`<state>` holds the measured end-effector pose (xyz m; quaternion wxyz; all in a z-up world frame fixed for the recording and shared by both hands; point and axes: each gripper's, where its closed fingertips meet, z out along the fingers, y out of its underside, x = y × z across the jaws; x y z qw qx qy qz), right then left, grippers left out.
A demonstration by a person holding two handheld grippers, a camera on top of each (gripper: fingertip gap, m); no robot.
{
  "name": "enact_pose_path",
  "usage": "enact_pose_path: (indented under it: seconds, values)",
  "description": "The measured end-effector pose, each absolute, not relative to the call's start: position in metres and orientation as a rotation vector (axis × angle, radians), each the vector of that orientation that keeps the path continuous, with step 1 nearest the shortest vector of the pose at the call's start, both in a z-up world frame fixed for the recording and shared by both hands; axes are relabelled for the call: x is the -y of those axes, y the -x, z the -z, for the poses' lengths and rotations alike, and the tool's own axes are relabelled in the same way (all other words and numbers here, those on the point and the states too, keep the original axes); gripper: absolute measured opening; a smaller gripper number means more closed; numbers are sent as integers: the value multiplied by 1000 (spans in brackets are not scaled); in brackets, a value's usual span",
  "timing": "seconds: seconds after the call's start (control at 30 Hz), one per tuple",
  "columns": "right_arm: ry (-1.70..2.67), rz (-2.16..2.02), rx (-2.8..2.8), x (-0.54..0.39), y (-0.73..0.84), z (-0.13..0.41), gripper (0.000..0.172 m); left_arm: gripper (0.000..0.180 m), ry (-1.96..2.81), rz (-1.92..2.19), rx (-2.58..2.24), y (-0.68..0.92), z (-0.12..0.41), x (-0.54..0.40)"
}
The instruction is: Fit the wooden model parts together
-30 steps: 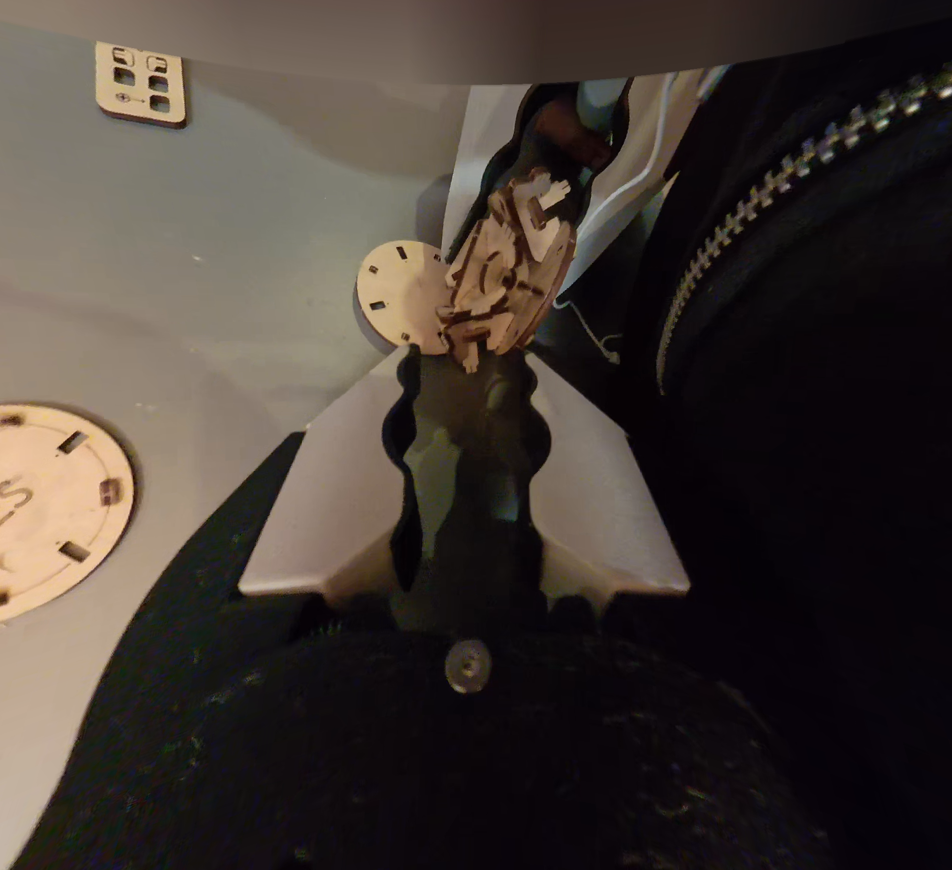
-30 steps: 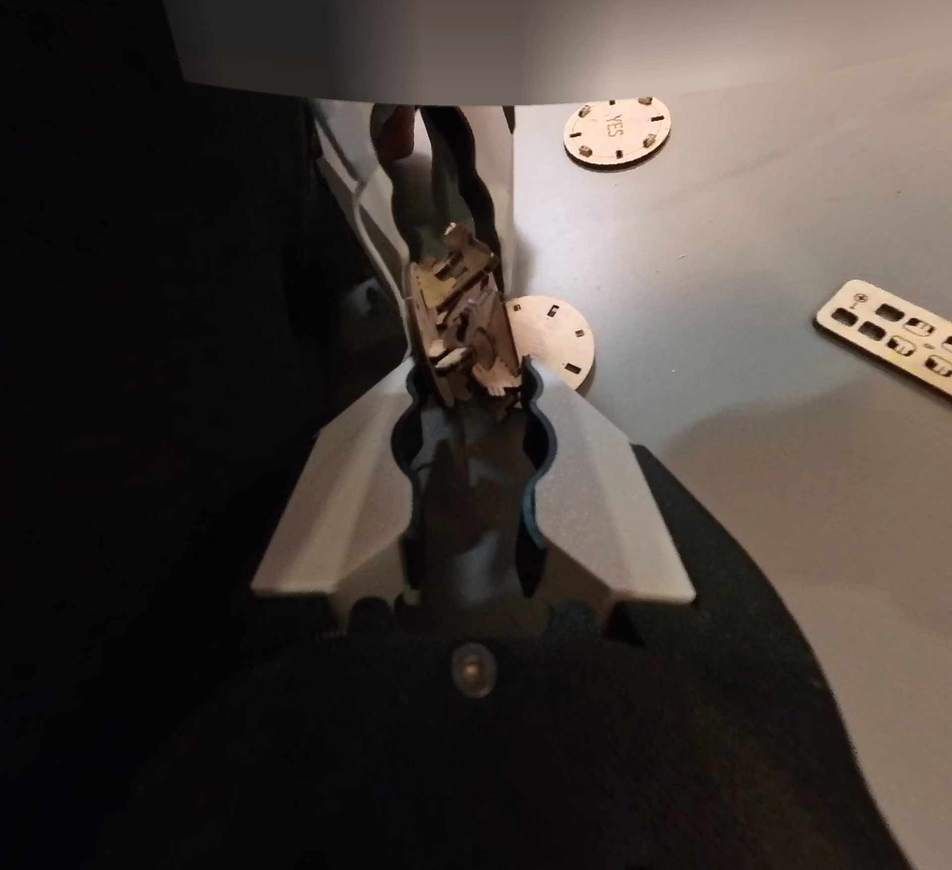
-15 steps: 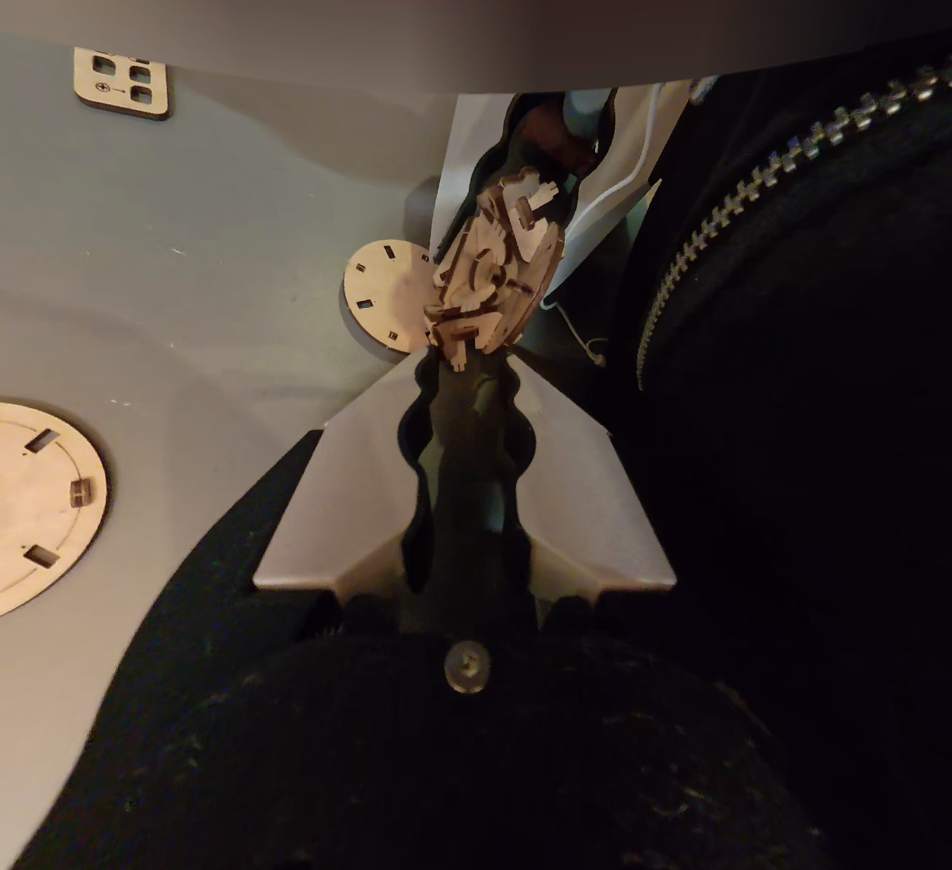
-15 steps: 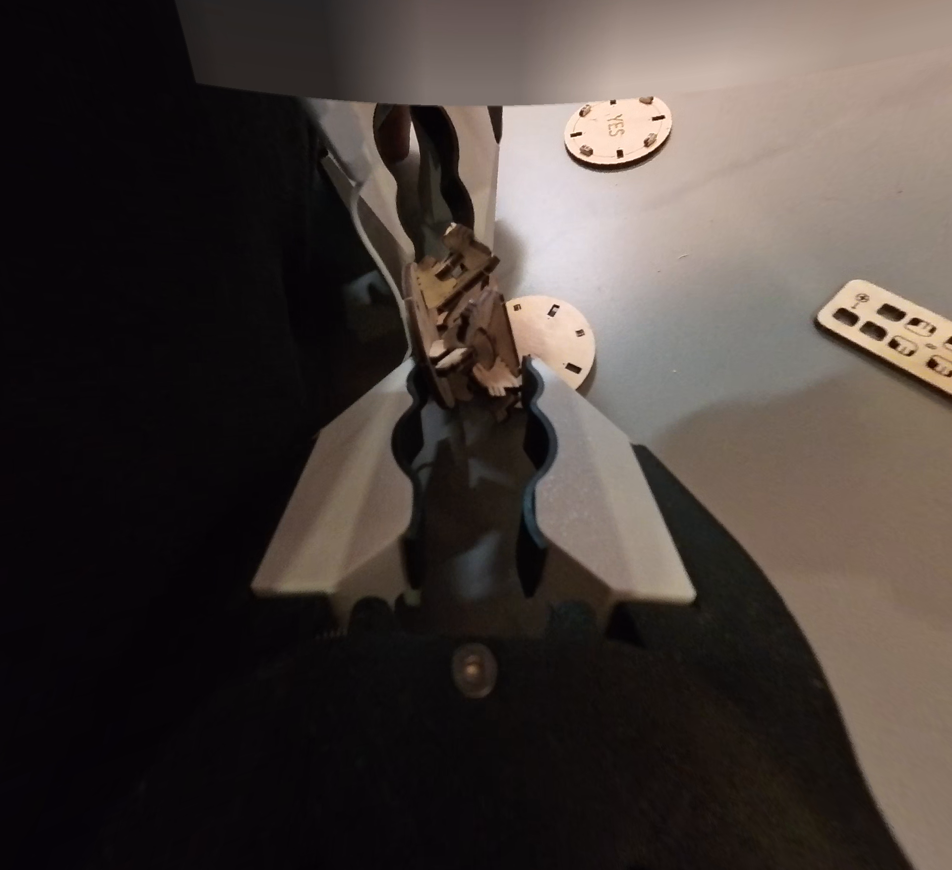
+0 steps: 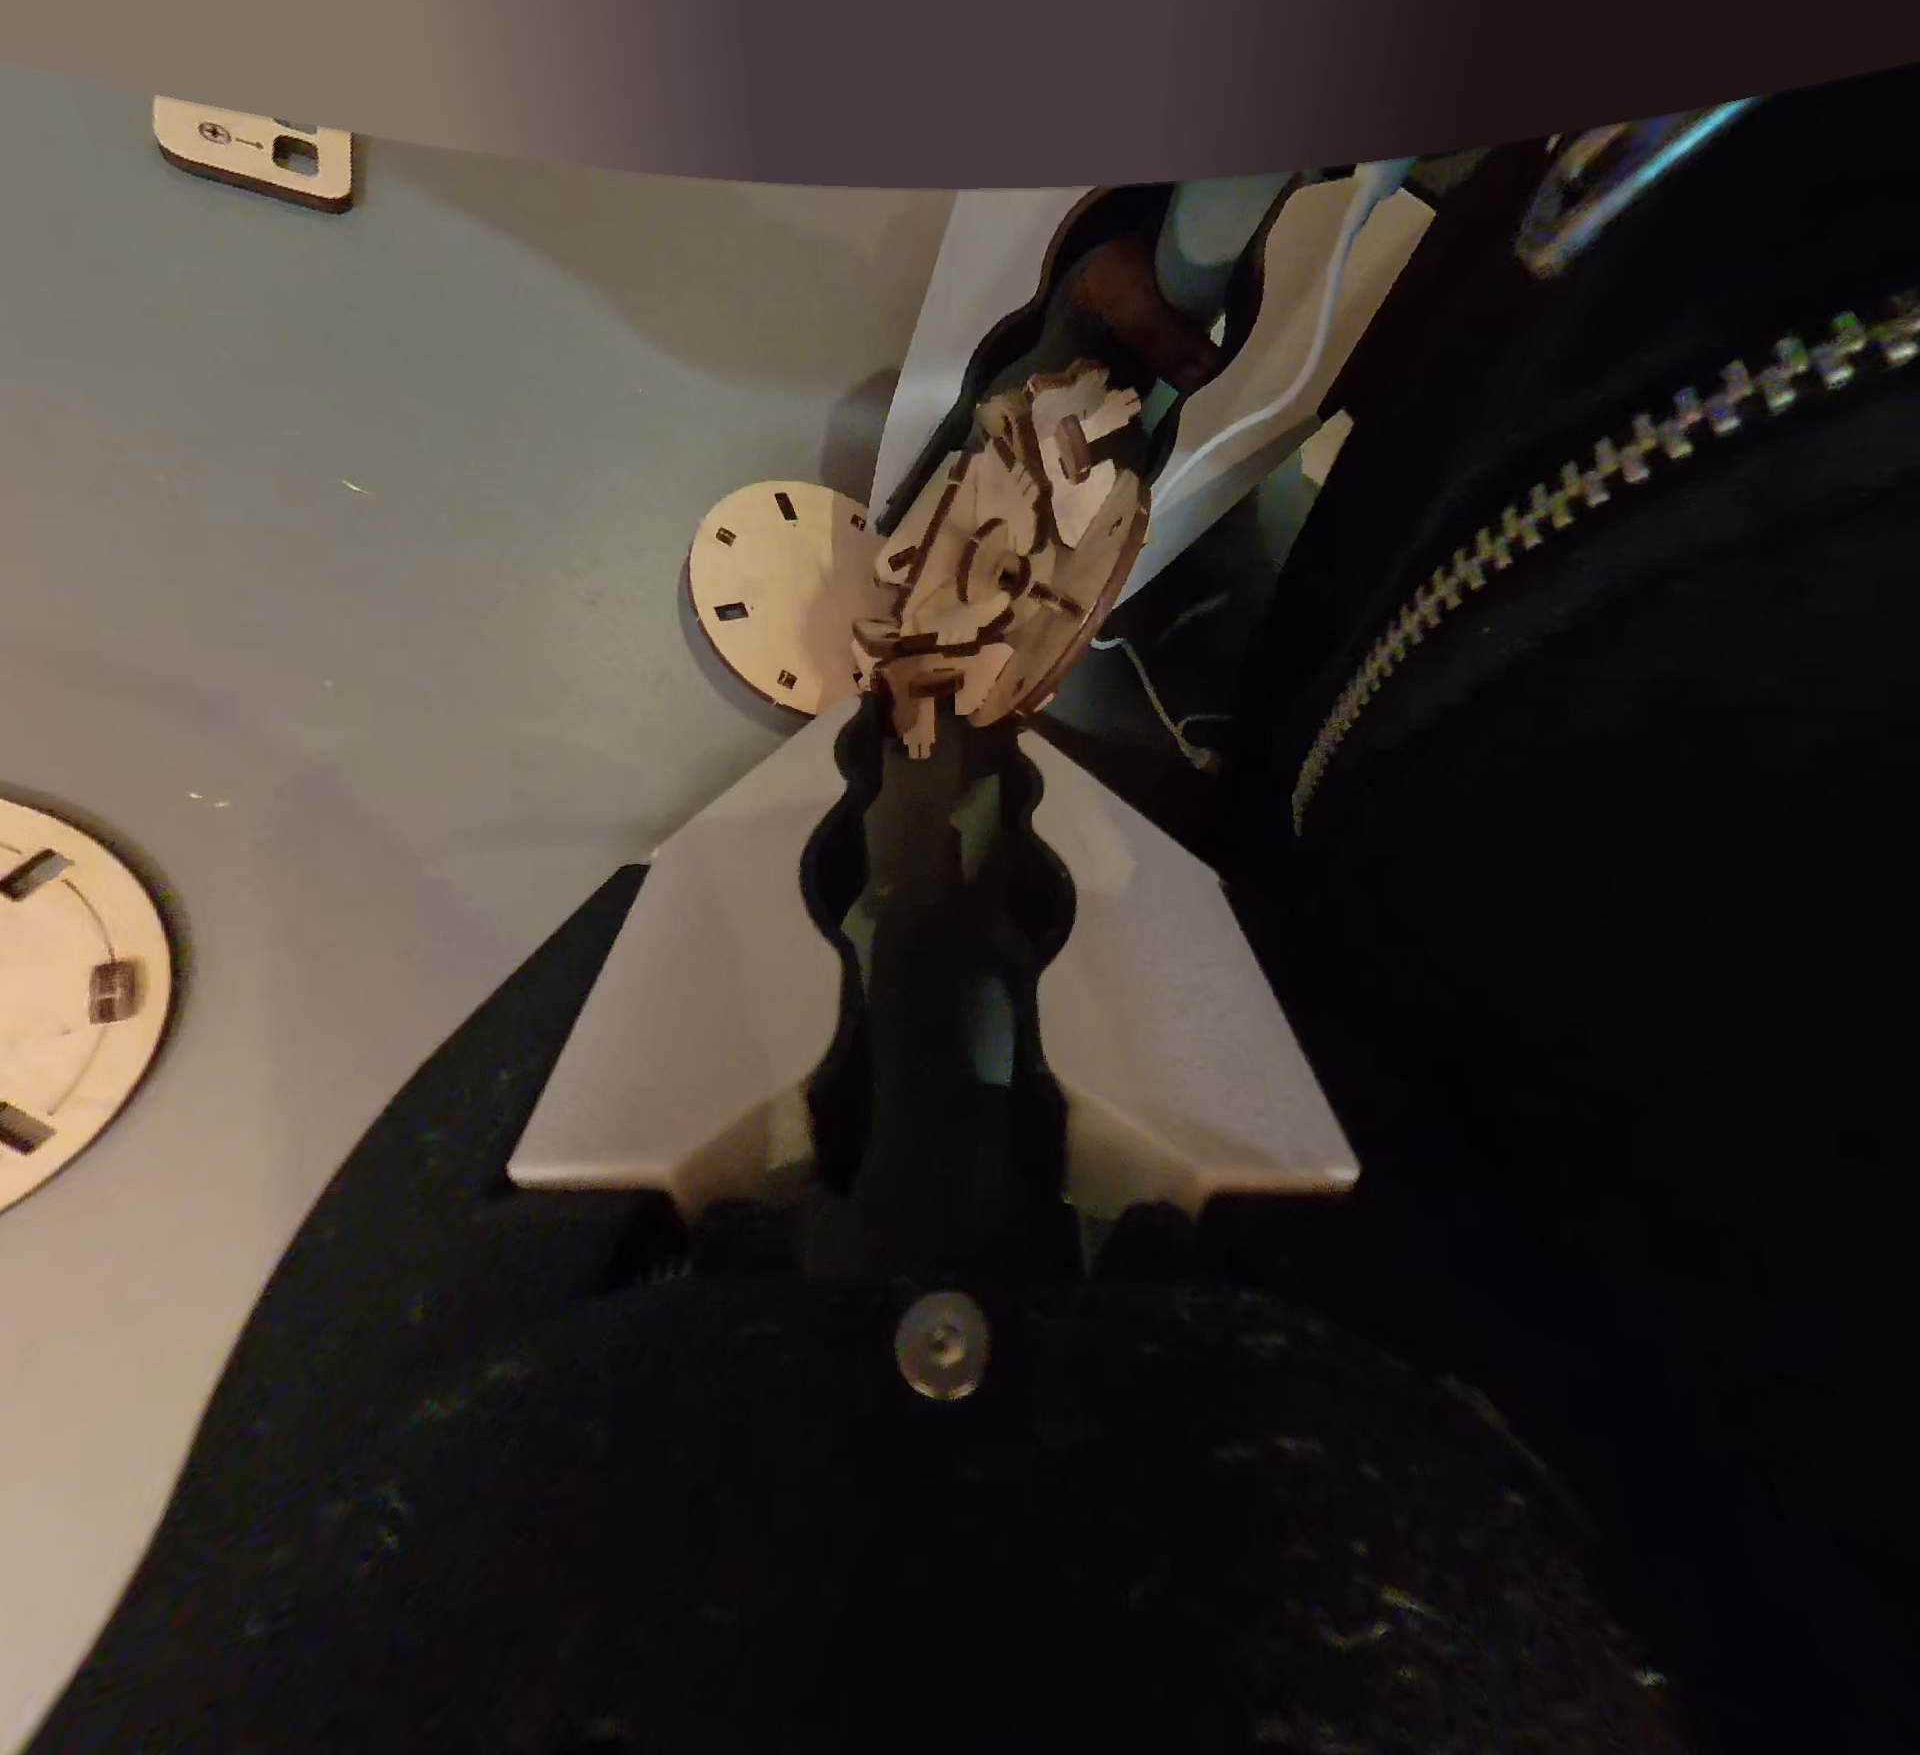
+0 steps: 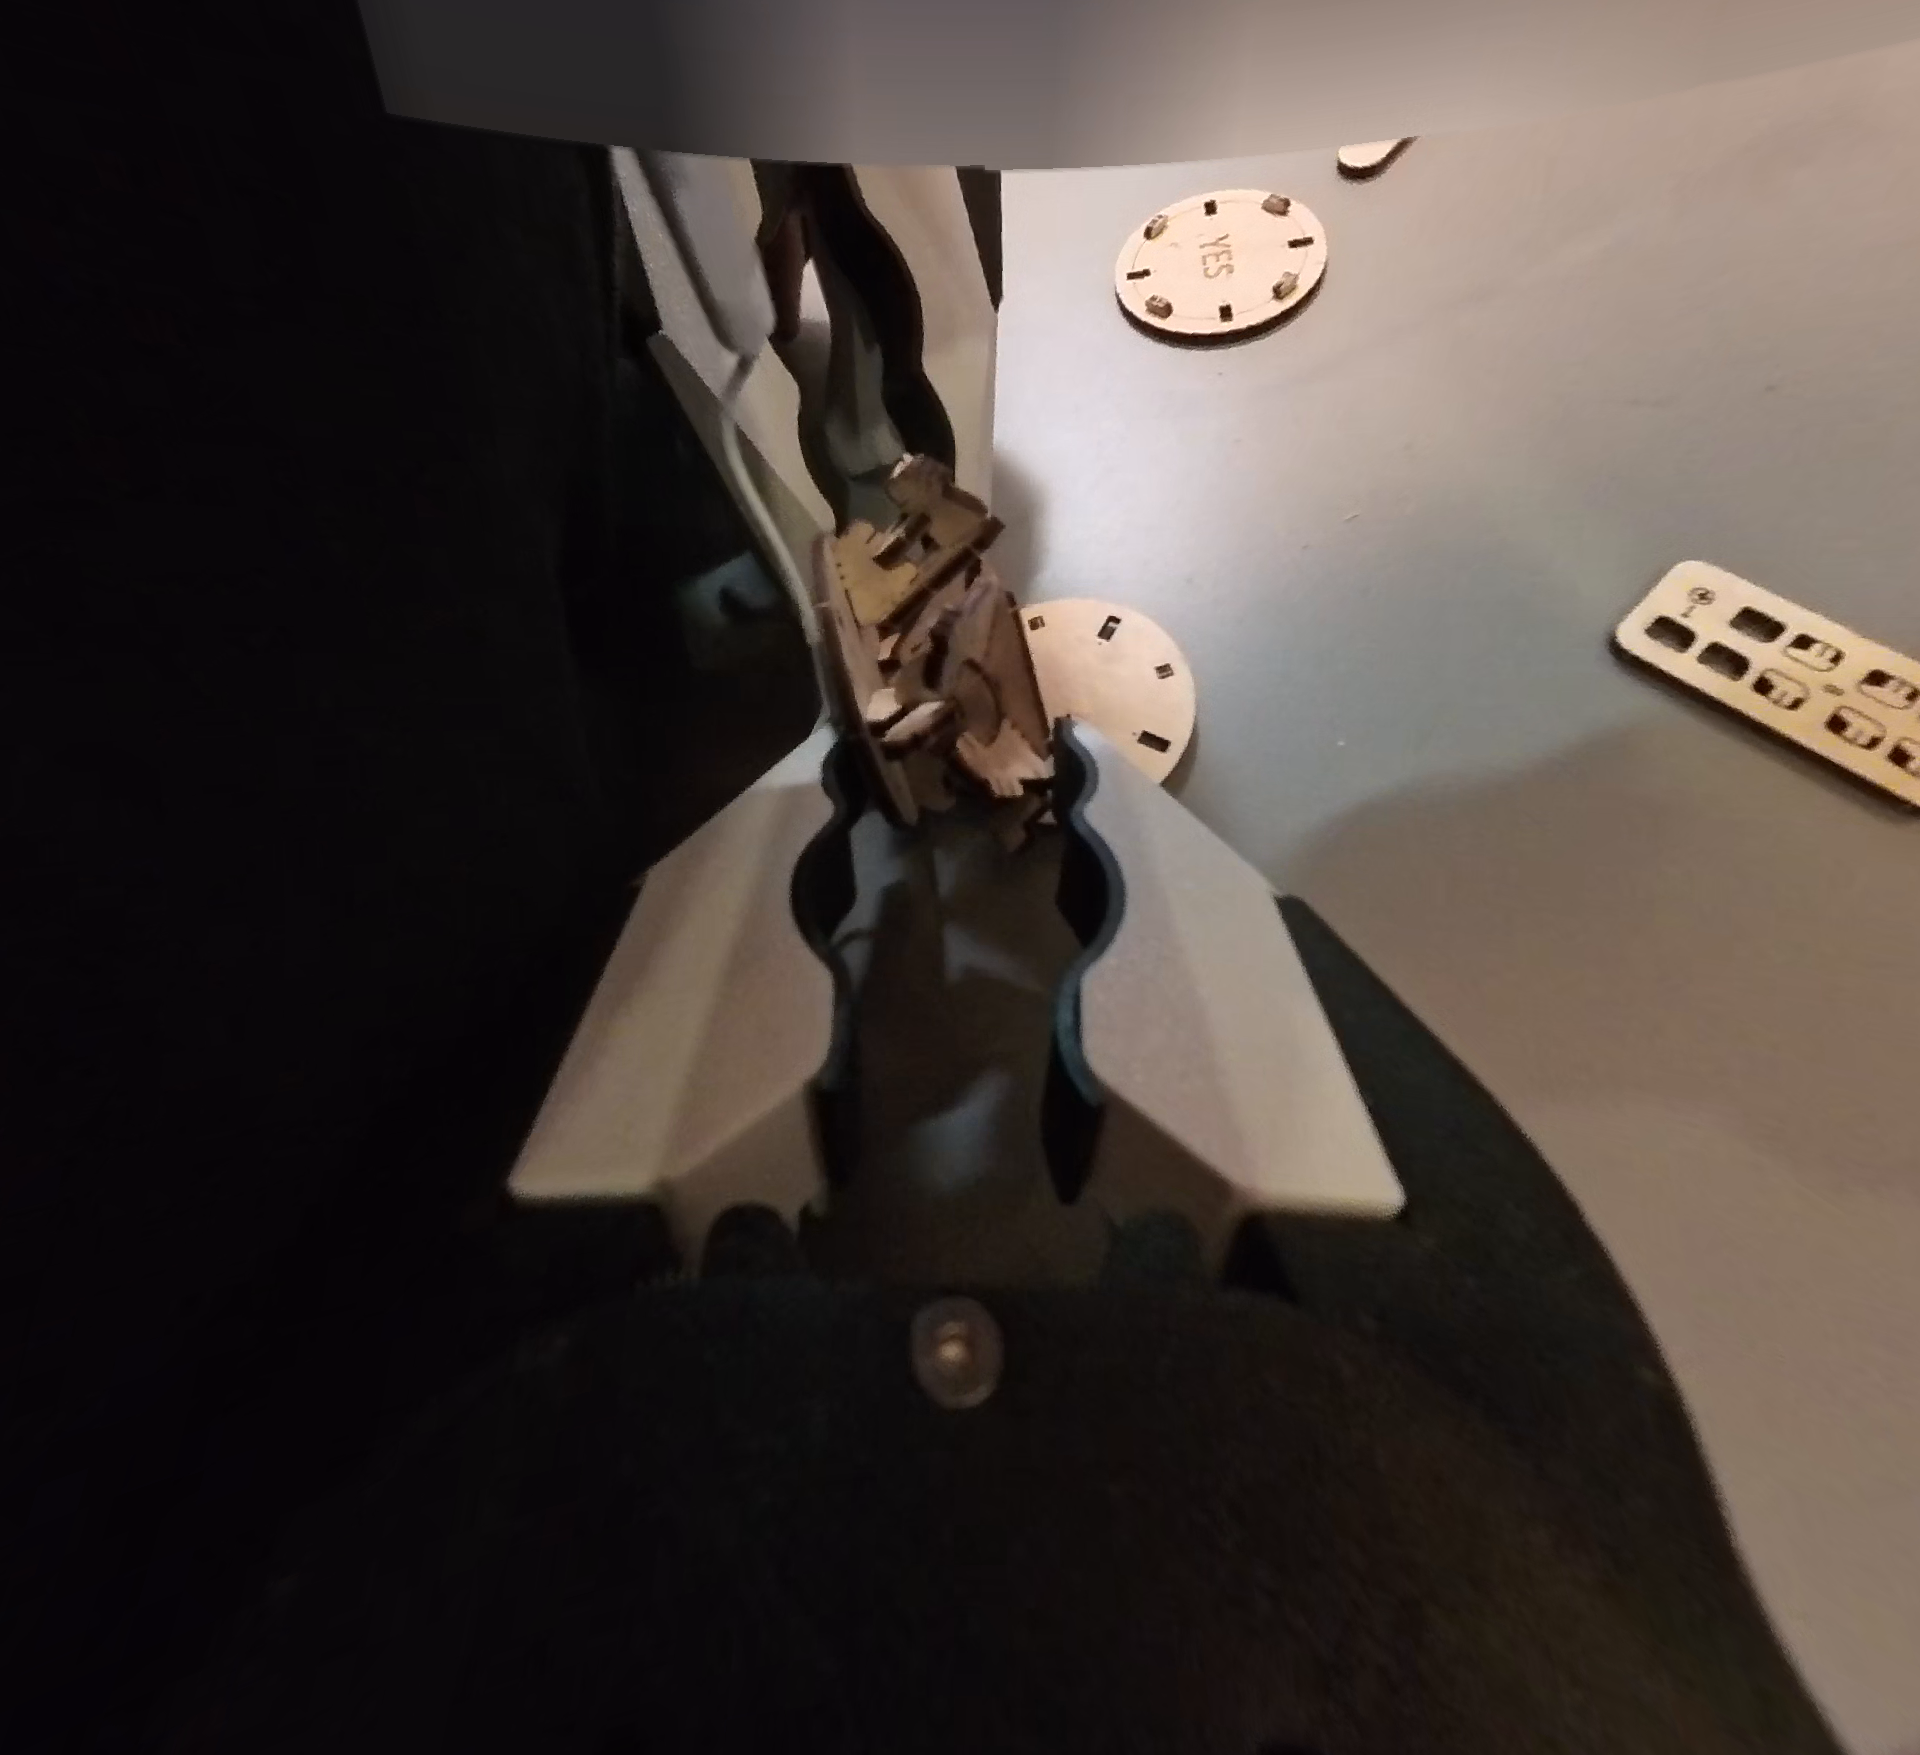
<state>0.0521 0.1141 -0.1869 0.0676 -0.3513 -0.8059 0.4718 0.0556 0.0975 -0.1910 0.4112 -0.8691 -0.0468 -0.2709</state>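
Grippers meet tip to tip over the table edge: right gripper (image 6: 956, 770) clamps the wooden assembly (image 6: 925, 666) across its layers, left gripper (image 5: 925, 749) pinches a tab at its rim. Slotted disc (image 5: 779, 593) lies on the table (image 5: 416, 458) just at 10 o'clock; a dark jacket (image 5: 1558, 770) crowds 3 o'clock. Larger disc (image 6: 1221, 271) and strip (image 6: 1766, 677) lie apart.

Surface: plain grey surface (image 6: 1558, 479), matte, faintly scuffed.
Light: warm, dim, pooling at centre; deep shadow along near edges.
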Motion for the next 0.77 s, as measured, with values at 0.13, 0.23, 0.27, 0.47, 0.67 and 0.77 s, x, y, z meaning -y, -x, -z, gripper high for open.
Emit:
enact_pose_path:
  seconds: [0.13, 0.23, 0.27, 0.47, 0.67, 0.77]
  values:
    - [1058, -1420, 2430, -115, -52, 187, 34, 17, 2193, 682, 113, -56, 191, -98]
    - [1077, -1437, 2434, -115, -51, 187, 34, 22, 2224, 685, 27, -55, 191, -93]
    - [1077, -1443, 2439, -115, -51, 187, 34, 25, 2222, 704, 11, -51, 189, -91]
    - [1044, -1432, 2447, -115, -51, 187, 34, 35, 2118, 745, 104, -11, 171, -103]
    - [1042, -1431, 2446, -115, -51, 187, 34, 28, 2243, 702, -39, -18, 197, -116]
    - [1039, -1428, 2445, -115, -51, 187, 34, 1, 2223, 847, 78, -18, 197, -120]
